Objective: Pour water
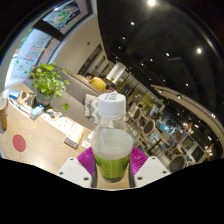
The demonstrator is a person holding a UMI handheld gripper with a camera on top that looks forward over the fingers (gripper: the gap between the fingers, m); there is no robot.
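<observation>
While the gripper (112,160) is clamped by both pink pads (87,158) on the green-filled bottle (111,145), its long axis stands upright, white cap (111,105) pointing away, above the tilted wooden table (40,140).

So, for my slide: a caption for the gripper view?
Fingers shut on a clear plastic bottle with white cap, tilted above a wooden table.

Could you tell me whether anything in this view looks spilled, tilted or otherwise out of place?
Nothing stands out. The bottle with a white cap and green liquid stands upright between the gripper fingers, and no spill shows on the wooden table. The potted plant beyond also sits upright.
</observation>
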